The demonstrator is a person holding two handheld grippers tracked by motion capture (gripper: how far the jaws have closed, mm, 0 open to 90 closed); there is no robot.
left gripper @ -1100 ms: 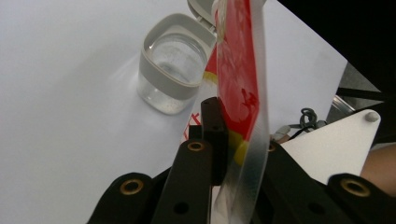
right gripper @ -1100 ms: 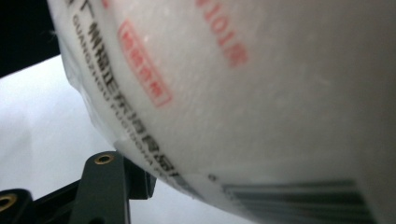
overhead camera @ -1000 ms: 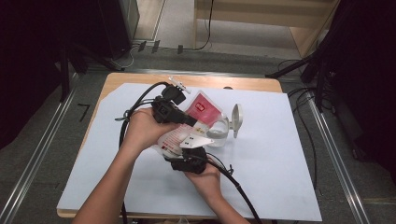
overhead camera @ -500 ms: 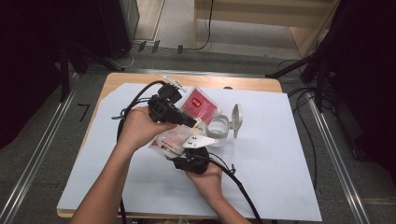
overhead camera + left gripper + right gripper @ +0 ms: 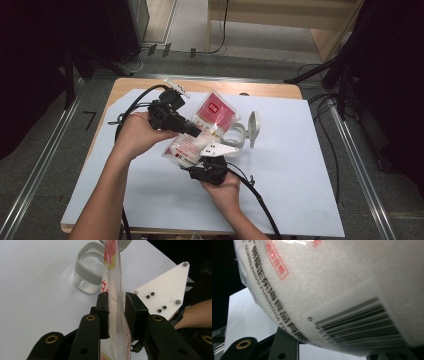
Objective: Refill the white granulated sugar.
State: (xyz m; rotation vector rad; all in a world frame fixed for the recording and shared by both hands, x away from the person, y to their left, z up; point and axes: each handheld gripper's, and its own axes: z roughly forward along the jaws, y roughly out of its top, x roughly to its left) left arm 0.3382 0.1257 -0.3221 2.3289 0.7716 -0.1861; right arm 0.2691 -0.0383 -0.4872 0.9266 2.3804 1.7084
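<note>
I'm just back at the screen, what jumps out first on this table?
A red-and-white bag of white granules held up over mid-table between both grippers: the left gripper has its pads on either side of the bag's flattened part, and the right gripper supports it from below. Right behind stands a clear glass jar with its lid flipped open.

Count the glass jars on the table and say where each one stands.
1. A single clear glass jar with a grey band and its lid flipped open stands on the white sheet, just beyond the tilted bag. Another could be hidden behind the bag.
</note>
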